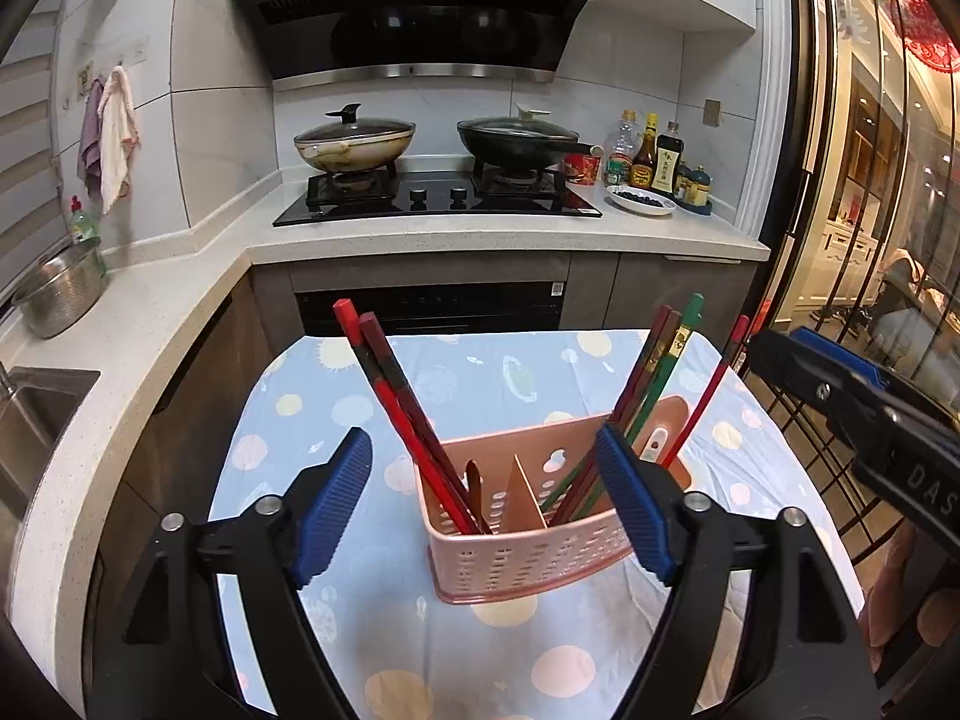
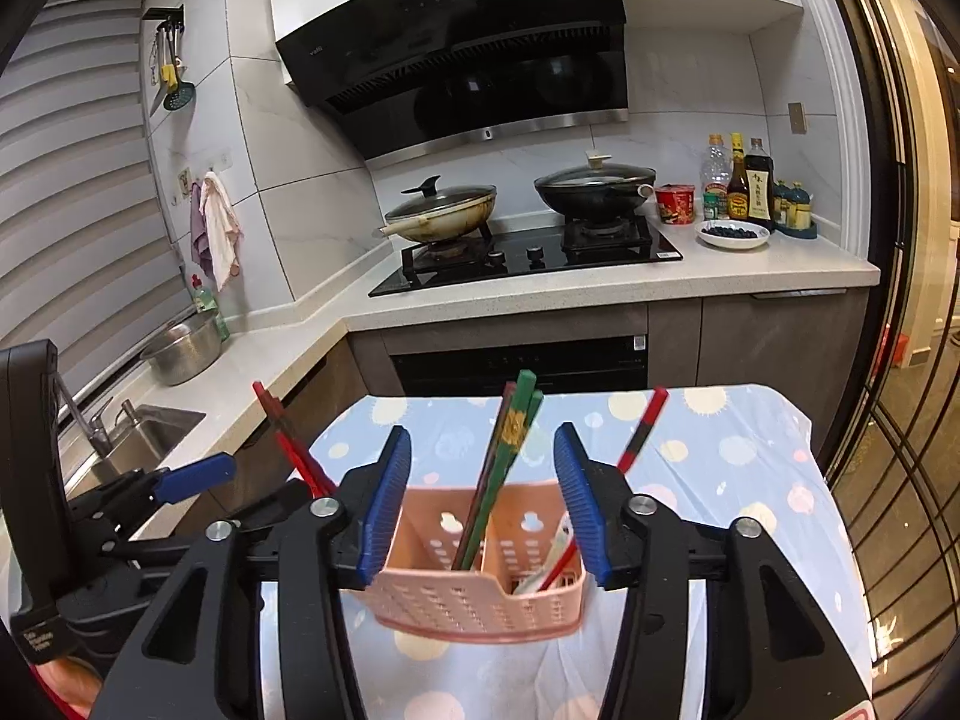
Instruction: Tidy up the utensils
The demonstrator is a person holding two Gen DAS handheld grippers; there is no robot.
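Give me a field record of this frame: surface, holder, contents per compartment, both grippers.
surface: table under a blue dotted cloth
holder: pink perforated caddy with a divider, upright on the cloth
left compartment: red chopsticks leaning left
right compartment: dark red and green chopsticks leaning right, plus one red chopstick apart from them
left gripper: open, nothing pressed by the pads
right gripper: open, astride the caddy, not gripping
background: stove with two lidded pans

The desk [image 1: 288, 450] wears a pale blue cloth [image 1: 468, 372] dotted with planets; a pink holder [image 1: 528, 552] stands directly on it.
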